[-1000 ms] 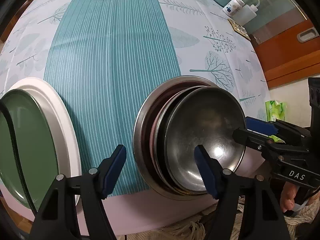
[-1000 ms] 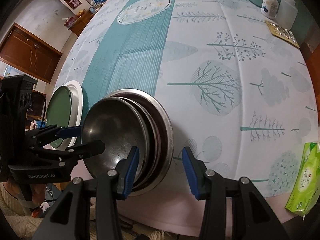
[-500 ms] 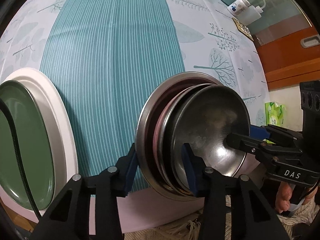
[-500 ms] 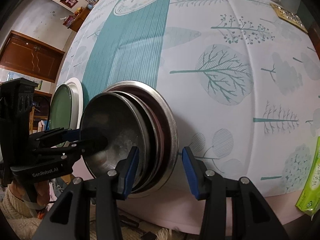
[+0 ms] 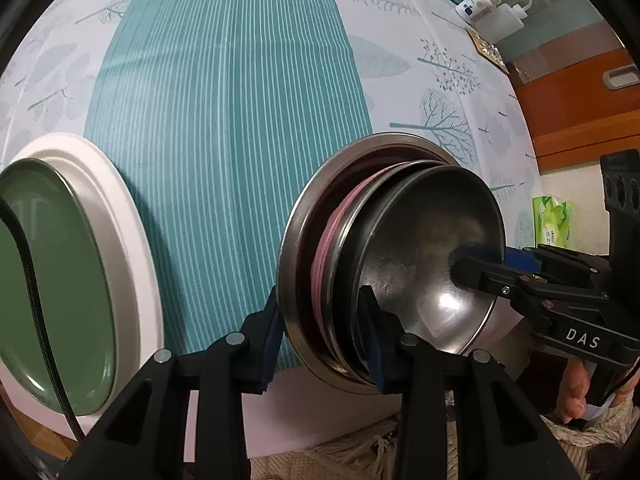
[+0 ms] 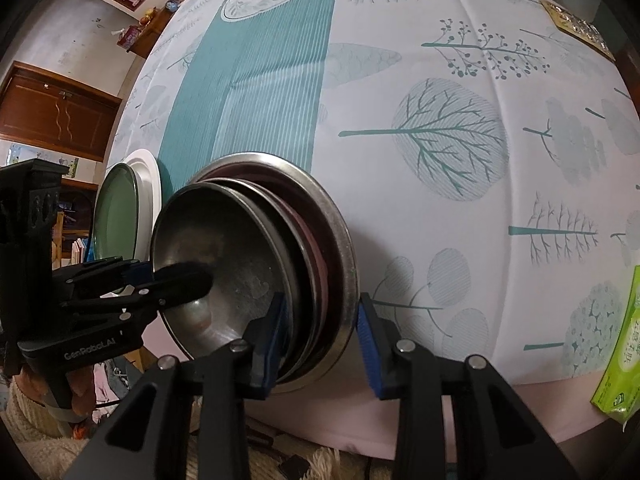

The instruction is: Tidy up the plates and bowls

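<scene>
Both our jaws had just been closing: the left gripper (image 5: 322, 322) and right gripper (image 6: 320, 320) clamped opposite rims of the bowl stack (image 5: 400, 256), ready for lifting.

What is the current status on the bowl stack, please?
Left gripper and right gripper both closing, clamped across stack rims on opposite sides. Stack of metal bowls at table's near edge. Green plate beside it, apart. Nothing in the way.

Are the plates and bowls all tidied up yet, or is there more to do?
Partly. Done: the green plate sits on the white plate. In hand: the left gripper and right gripper, jaws just closing, clamp opposite rims of the metal bowl stack. Left: moving that stack off the table edge.
</scene>
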Available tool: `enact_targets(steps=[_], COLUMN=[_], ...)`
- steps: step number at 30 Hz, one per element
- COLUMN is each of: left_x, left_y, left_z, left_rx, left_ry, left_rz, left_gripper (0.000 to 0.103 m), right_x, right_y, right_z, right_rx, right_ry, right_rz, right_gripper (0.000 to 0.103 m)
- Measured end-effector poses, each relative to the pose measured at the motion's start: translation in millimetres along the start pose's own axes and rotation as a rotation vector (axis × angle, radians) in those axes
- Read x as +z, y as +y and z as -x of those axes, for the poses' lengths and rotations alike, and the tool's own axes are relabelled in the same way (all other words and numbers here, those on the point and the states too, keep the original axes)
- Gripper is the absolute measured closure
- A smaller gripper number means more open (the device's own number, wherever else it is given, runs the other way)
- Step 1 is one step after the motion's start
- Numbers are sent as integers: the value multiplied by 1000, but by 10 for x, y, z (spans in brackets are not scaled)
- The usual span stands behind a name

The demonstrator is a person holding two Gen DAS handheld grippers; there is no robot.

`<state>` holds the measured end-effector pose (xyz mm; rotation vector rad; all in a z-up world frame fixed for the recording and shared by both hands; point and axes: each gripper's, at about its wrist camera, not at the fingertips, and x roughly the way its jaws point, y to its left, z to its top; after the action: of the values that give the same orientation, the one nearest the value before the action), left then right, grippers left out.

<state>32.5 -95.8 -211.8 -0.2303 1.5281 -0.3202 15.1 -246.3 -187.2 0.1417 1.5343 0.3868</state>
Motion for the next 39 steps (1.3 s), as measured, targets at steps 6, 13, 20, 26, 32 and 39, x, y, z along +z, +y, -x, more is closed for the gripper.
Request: enact_targets(steps=[6, 13, 20, 26, 32, 39], left_x=[-33, -107, -272, -431, -519, -542], left_y=[19, 179, 545, 1064, 1586, 2090], left_z=[197, 500, 890, 1203, 1356, 1323], left_rx=[5, -9, -19, -22, -10, 13], left_ry=[-34, -82, -141, -175, -177, -139], left_rz=[1, 15, 42, 95, 126, 143], left_gripper=[69, 69, 69, 69, 69, 69], right_x=[17, 59, 105, 166, 242, 351], right_y=[88, 324, 790, 1343, 1813, 2212], right_z=[49, 149, 206, 130, -56, -336], right_rx=[-8, -15, -9, -1, 8, 3], right_ry=[4, -12, -30, -33, -17, -1], right_rz=[9, 36, 71, 125, 155, 158], right_gripper=[72, 72, 72, 72, 72, 73])
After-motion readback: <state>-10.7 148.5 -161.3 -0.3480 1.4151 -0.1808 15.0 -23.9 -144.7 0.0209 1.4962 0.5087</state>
